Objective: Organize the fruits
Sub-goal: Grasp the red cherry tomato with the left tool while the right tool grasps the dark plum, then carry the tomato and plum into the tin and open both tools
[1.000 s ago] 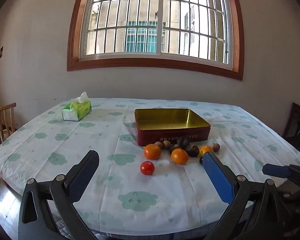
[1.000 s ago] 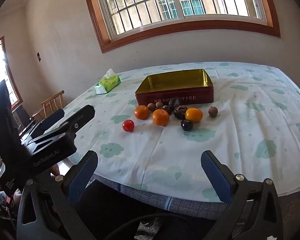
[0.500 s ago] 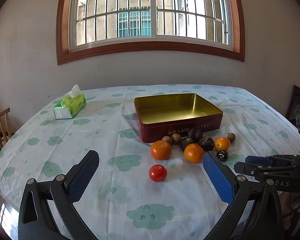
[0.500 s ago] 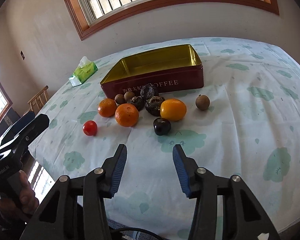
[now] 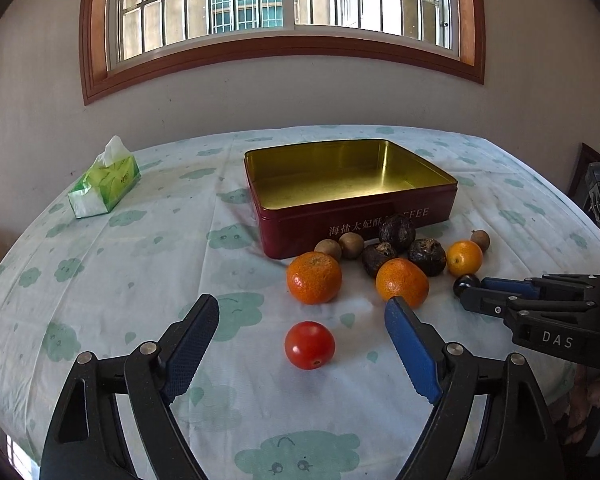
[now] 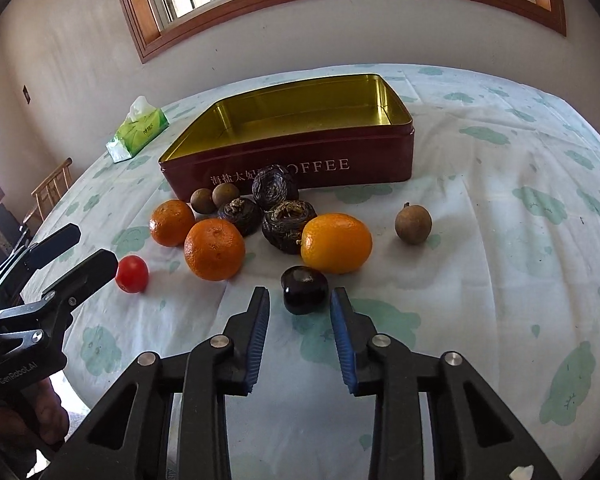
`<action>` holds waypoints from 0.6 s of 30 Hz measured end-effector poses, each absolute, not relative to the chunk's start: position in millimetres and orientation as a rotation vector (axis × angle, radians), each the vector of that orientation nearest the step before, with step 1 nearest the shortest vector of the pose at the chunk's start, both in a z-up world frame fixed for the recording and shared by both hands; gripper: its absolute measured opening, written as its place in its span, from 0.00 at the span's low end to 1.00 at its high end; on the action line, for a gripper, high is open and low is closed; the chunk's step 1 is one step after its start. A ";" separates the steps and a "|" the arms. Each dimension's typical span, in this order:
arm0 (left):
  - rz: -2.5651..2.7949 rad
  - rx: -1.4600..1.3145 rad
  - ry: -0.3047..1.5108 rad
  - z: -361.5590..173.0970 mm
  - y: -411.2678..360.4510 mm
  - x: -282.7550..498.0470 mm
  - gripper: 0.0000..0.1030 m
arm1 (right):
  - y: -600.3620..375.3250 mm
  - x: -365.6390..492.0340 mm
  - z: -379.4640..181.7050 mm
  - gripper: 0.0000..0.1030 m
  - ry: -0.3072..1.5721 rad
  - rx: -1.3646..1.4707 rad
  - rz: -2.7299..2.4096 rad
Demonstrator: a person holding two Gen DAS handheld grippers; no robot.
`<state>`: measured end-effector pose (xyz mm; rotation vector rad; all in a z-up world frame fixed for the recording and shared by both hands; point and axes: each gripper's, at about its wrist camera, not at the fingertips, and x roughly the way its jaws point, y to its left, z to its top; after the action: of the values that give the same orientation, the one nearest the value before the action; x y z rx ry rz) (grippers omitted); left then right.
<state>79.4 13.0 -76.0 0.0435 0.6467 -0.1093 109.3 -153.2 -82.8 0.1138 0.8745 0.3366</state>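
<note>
Fruits point(image 6: 214, 249) before red tin point(image 6: 300, 164) lettered "OFFEE"; left gripper point(image 5: 302, 312) spread, narrowing; right gripper point(image 6: 300, 300) narrowed, gripping nothing.

Fruit pile sits right in front of open red tin point(image 6: 300, 152), gold inside, nothing in it. Two mandarins point(image 6: 214, 249) side by side, glossy yellow-orange one point(image 6: 336, 237) to their right. Three dark wrinkly ones point(image 6: 289, 220) bunched near tin wall, two small brown round ones point(image 6: 214, 198) beside them, third point(image 6: 413, 224) apart at right. Dark shiny plum-ish thing point(image 6: 304, 289) nearest. Cherry tomato point(image 5: 309, 345) alone, off left.
</note>
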 end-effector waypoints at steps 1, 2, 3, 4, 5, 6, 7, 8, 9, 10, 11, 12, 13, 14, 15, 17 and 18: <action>-0.107 0.044 0.654 -78.1 13.8 82.0 0.82 | -153.0 111.4 -84.2 0.26 0.879 0.115 0.333; -0.108 0.044 0.664 -80.2 14.0 84.9 0.82 | -153.1 113.1 -85.3 0.26 0.884 0.117 0.331; -0.106 0.044 0.675 -82.5 14.8 87.9 0.82 | -153.1 113.6 -85.6 0.26 0.883 0.122 0.331; -0.101 0.043 0.687 -85.2 15.4 91.1 0.82 | -152.9 114.0 -85.8 0.25 0.880 0.121 0.330; -0.100 0.037 0.700 -88.0 16.5 93.9 0.82 | -152.3 114.5 -86.2 0.25 0.877 0.116 0.331; -0.105 0.025 0.714 -91.0 17.6 96.5 0.80 | -151.5 114.3 -86.6 0.25 0.872 0.110 0.332; -0.112 0.015 0.733 -94.5 18.7 99.0 0.73 | -150.9 113.6 -86.8 0.25 0.867 0.106 0.331; -0.120 0.009 0.761 -99.1 18.6 101.5 0.61 | -150.6 112.4 -87.3 0.25 0.862 0.104 0.332; -0.124 0.007 0.790 -104.4 17.7 103.9 0.55 | -151.0 111.7 -87.5 0.25 0.859 0.107 0.333; -0.123 0.007 0.815 -109.6 17.3 105.0 0.44 | -151.2 110.7 -87.7 0.24 0.858 0.111 0.333; -0.117 0.009 0.787 -109.6 16.7 101.2 0.41 | -151.6 109.8 -87.8 0.24 0.855 0.113 0.333; -0.115 0.011 0.788 -109.9 16.3 99.5 0.38 | -151.4 109.1 -87.8 0.24 0.853 0.109 0.333; -0.121 0.005 0.794 -110.2 15.9 99.1 0.30 | -151.3 108.2 -87.7 0.24 0.850 0.105 0.333; -0.123 -0.001 0.795 -109.3 16.3 98.8 0.30 | -151.5 107.2 -87.6 0.24 0.849 0.107 0.334; -0.125 -0.008 0.788 -107.1 17.3 97.6 0.30 | -151.9 106.2 -87.4 0.24 0.850 0.113 0.335; -0.124 -0.021 0.759 -98.1 19.1 93.6 0.30 | -152.2 102.0 -85.7 0.23 0.853 0.126 0.341; -0.123 -0.028 0.746 -91.6 19.7 91.7 0.30 | -152.1 98.0 -84.1 0.23 0.849 0.129 0.343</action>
<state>91.7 19.7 -91.6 -0.0280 0.7459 -0.1230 98.0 -152.1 -84.1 0.1289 0.8485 0.3426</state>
